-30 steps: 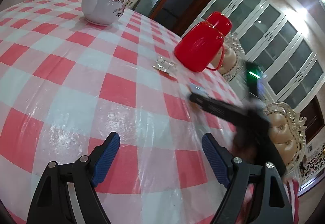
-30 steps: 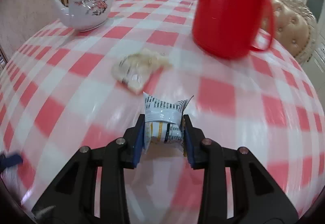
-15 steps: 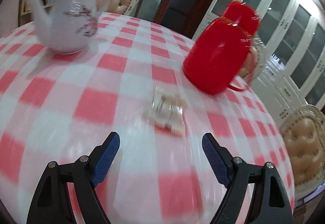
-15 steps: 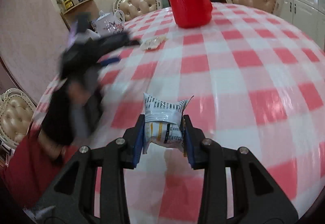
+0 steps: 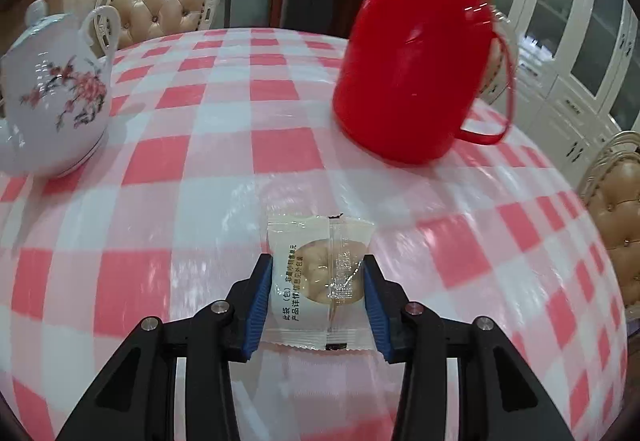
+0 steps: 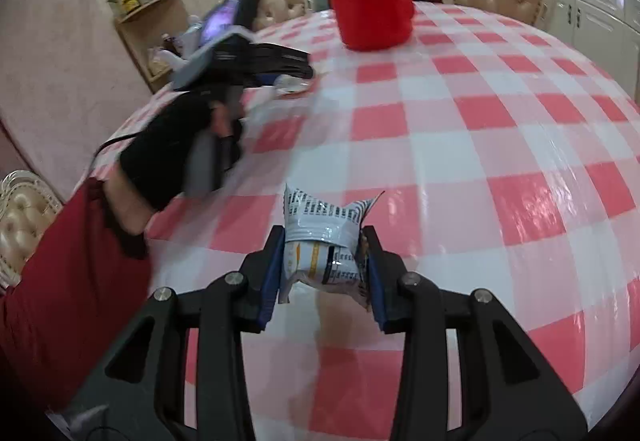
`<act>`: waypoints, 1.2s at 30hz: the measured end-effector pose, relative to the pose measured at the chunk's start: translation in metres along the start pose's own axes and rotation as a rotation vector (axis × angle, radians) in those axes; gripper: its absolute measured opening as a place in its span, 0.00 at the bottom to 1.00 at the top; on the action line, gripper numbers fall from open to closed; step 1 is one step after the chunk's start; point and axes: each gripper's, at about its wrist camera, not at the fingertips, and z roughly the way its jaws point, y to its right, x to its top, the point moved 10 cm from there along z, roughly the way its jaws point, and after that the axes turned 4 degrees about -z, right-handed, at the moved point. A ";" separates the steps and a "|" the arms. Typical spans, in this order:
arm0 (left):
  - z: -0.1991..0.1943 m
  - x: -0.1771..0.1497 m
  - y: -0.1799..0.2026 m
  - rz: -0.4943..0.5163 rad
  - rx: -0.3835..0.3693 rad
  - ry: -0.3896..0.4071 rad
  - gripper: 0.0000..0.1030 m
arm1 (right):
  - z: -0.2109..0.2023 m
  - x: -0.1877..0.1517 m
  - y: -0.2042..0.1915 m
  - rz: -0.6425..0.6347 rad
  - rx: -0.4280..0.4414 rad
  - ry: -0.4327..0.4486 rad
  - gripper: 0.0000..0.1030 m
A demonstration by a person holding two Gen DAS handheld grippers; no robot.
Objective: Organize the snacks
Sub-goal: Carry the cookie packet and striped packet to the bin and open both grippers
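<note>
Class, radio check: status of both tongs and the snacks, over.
Left tongs closing on clear biscuit packet. Right tongs shut on crumpled white snack packet. Red flask beyond, nothing blocking.
</note>
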 end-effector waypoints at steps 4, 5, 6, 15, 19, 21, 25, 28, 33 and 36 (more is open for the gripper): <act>-0.040 -0.025 0.001 0.021 -0.005 0.046 0.43 | -0.004 0.003 0.002 0.002 0.018 0.018 0.40; -0.054 -0.036 -0.002 0.019 -0.003 0.059 0.43 | -0.005 0.003 0.002 -0.001 0.018 0.022 0.40; -0.064 -0.043 -0.005 0.016 -0.003 0.067 0.43 | -0.006 0.004 0.001 -0.003 0.022 0.026 0.40; -0.148 -0.131 -0.062 -0.083 0.024 0.075 0.43 | -0.010 0.008 0.006 -0.008 0.030 0.089 0.40; -0.178 -0.159 -0.079 -0.097 0.042 0.079 0.43 | -0.019 0.013 0.011 0.047 0.041 0.149 0.40; -0.192 -0.170 -0.086 -0.100 0.047 0.083 0.43 | -0.020 0.011 0.007 0.066 0.045 0.145 0.40; -0.218 -0.189 -0.092 -0.095 0.034 0.091 0.43 | -0.021 0.000 -0.029 0.051 0.076 0.139 0.40; -0.233 -0.203 -0.097 -0.093 0.019 0.092 0.43 | -0.017 -0.015 -0.068 0.024 0.097 0.111 0.40; -0.257 -0.218 -0.109 -0.113 -0.008 0.105 0.43 | -0.018 -0.036 -0.129 -0.043 0.131 0.104 0.39; -0.269 -0.223 -0.118 -0.129 -0.014 0.120 0.43 | -0.014 -0.050 -0.159 -0.047 0.168 0.073 0.39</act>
